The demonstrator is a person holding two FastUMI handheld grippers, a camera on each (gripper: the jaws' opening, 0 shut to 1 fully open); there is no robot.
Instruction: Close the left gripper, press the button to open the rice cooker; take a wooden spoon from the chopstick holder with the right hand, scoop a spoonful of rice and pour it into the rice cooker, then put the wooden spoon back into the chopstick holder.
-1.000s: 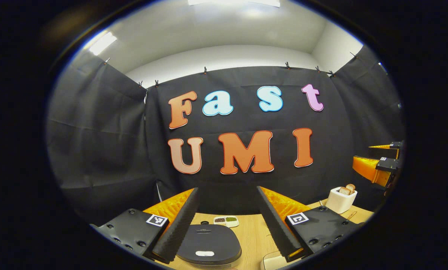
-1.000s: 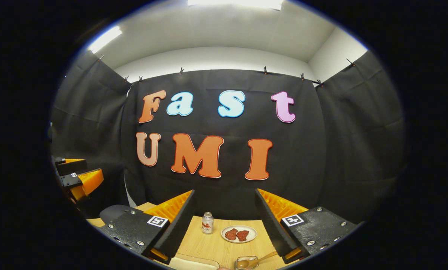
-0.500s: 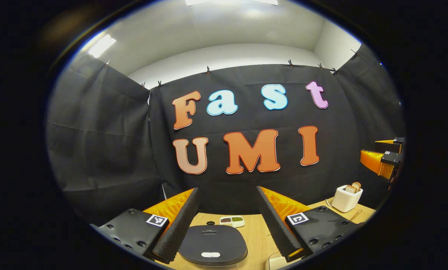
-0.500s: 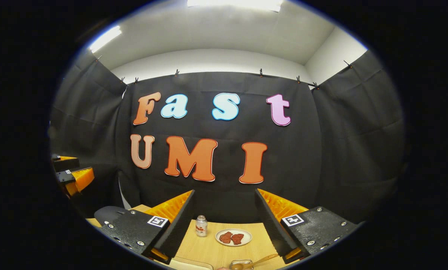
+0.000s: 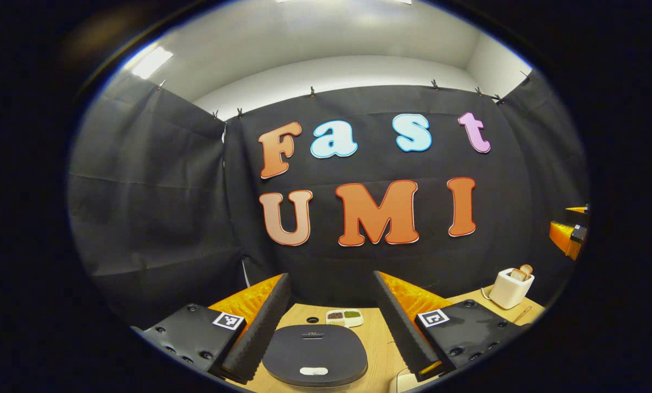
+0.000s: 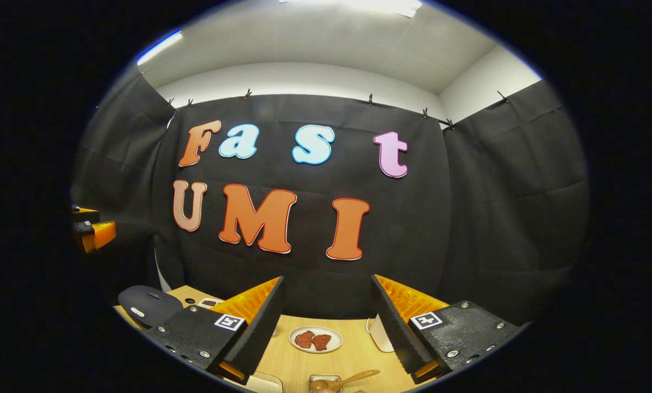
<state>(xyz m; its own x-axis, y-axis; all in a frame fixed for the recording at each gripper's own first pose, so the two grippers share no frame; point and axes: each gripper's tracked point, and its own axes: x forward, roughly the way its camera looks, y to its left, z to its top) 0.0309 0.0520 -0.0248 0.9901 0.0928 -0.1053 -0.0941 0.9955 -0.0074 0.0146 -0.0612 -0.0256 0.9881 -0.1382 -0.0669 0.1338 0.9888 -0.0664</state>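
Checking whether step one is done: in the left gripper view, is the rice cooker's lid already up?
No, the rice cooker lies with its dark lid flat and shut below the open left tongs.

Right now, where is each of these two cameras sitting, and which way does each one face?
Left gripper view: rides the left gripper, facing the booth wall over the closed rice cooker; its own open fingers show below.
Right gripper view: rides the right gripper, facing the same wall over a plate and the wooden spoon; own fingers open.
Shared: the table, rice cooker, and each other's gripper at the edge.
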